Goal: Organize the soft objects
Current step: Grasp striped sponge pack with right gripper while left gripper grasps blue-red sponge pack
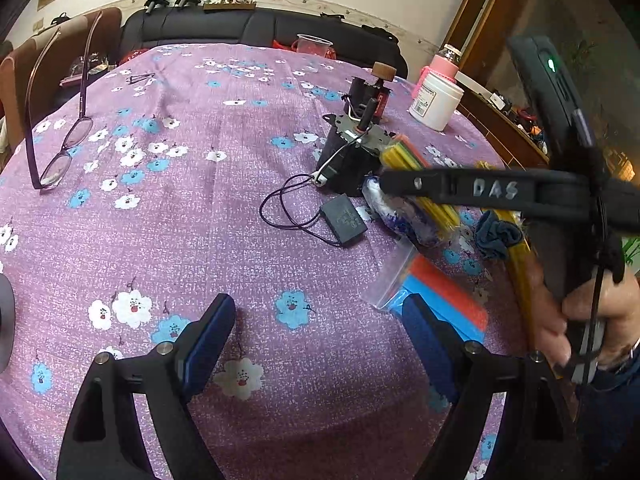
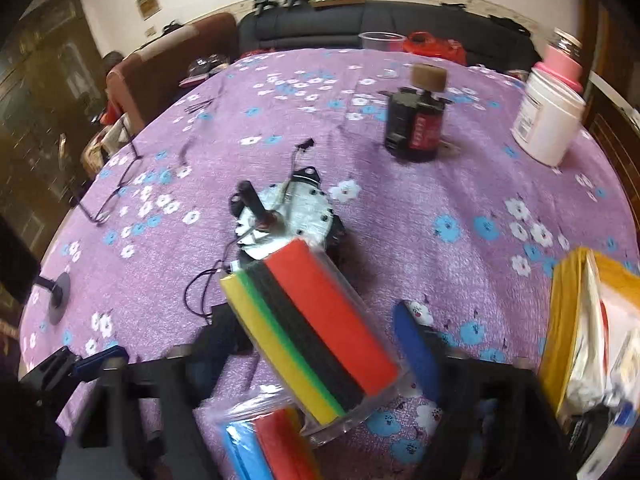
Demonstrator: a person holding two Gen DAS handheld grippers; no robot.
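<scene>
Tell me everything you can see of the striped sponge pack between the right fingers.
The striped sponge pack is a stack of foam-like slabs, yellow, green, black and red, in clear plastic wrap. It lies tilted between the fingers of the right gripper, its far end at the motor and its near end over a second bagged pack. Blur hides whether the pads press it.

1. both views are evenly, softly lit indoors; the purple cloth on the desk [image 1: 224, 216] reads clearly, with only faint shadows beside things.
2. heavy fisheye bending curves the desk's far edge, and the corners fall to black.
3. the left wrist view is mostly sharp (some softness at the right edge).
4. the right wrist view is smeared by motion blur; the sponge pack [image 2: 312, 320] and the yellow bag [image 2: 576, 320] look soft.
</scene>
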